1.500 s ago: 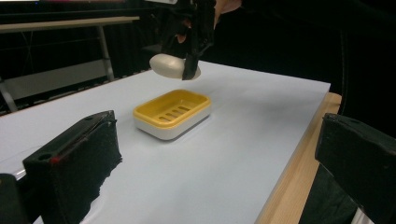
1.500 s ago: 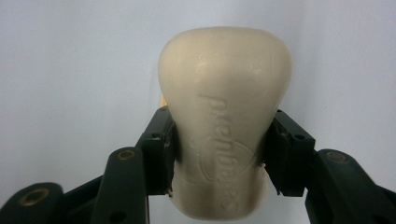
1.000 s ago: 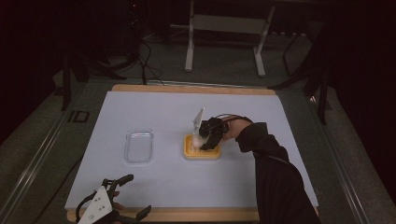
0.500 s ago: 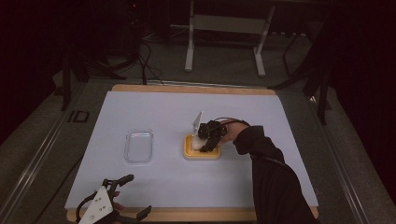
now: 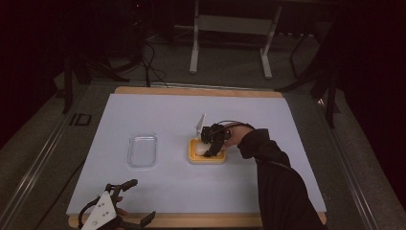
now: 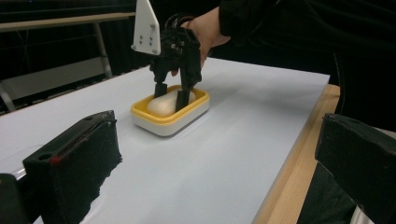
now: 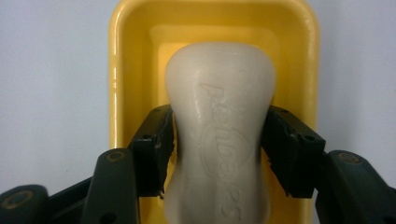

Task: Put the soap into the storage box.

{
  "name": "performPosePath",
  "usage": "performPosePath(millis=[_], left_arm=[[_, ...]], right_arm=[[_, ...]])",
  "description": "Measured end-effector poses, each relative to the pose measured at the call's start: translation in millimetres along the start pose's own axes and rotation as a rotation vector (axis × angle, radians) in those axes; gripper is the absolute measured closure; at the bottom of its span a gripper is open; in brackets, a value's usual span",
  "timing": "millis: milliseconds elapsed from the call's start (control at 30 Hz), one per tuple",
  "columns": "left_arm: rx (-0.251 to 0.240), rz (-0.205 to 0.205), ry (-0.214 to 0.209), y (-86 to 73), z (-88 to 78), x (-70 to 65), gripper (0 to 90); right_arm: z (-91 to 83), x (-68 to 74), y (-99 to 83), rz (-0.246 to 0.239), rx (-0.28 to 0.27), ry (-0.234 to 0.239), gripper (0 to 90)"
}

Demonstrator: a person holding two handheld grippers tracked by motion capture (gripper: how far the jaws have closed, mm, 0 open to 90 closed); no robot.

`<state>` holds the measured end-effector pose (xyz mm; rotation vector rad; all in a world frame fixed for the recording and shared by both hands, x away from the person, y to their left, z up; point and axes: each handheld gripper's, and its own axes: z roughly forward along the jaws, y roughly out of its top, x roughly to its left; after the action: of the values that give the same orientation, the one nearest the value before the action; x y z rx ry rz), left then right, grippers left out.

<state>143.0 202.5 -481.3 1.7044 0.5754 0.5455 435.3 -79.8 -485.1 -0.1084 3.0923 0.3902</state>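
A white soap bar (image 7: 219, 93) lies in a yellow soap dish (image 7: 126, 56) near the middle of the table. My right gripper (image 7: 217, 154) points down into the dish, its two jaws pressed against the bar's narrow waist, one on each side. In the high view the right gripper (image 5: 210, 149) stands over the dish (image 5: 207, 160). The left gripper view shows the right gripper (image 6: 172, 95) and the soap (image 6: 161, 103) in the dish (image 6: 168, 119) from the side. My left gripper (image 5: 139, 200) rests open at the table's front left edge with nothing between its jaws.
A clear plastic tray (image 5: 142, 150) lies left of the dish. The light blue table top (image 5: 268, 124) has a wooden edge (image 5: 201, 220) along the front. Metal table legs (image 5: 194, 43) stand on the dark floor behind the table.
The right gripper has sunk slightly lower into the dish around the soap. The left gripper has not moved.
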Motion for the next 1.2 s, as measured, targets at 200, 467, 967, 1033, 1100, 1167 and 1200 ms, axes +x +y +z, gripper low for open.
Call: performPosePath(millis=[200, 467, 967, 1033, 1100, 1167, 1200], left_arm=[[0.004, 0.0, -0.001, 0.0, 0.3, -0.1, 0.1], [0.006, -0.001, 0.001, 0.0, 0.7, -0.1, 0.1], [0.009, -0.004, 0.003, -0.1, 2.3, -0.9, 0.1], [0.009, -0.005, 0.002, 0.0, 2.3, -1.0, 0.1], [0.009, -0.004, 0.004, 0.1, 2.2, -0.8, 0.1], [0.009, -0.005, 0.005, 0.1, 2.1, -0.8, 0.1], [0.011, -0.004, 0.005, 0.0, 2.3, -1.2, 0.1]], right_arm=[[-12.6, 1.6, 2.4, 0.018, 0.011, -0.018, 41.7], [-31.8, 7.7, 4.0, 0.016, -0.022, -0.044, 41.2], [-54.2, 21.3, -14.4, 0.172, -0.019, -0.135, 25.1], [-58.0, 24.0, -19.1, 0.208, -0.034, -0.16, 21.5], [-60.8, 26.4, -23.3, 0.241, -0.037, -0.179, 17.0], [-63.2, 27.8, -27.3, 0.26, -0.044, -0.164, 12.3], [-64.5, 30.0, -29.4, 0.268, -0.044, -0.178, 12.3]])
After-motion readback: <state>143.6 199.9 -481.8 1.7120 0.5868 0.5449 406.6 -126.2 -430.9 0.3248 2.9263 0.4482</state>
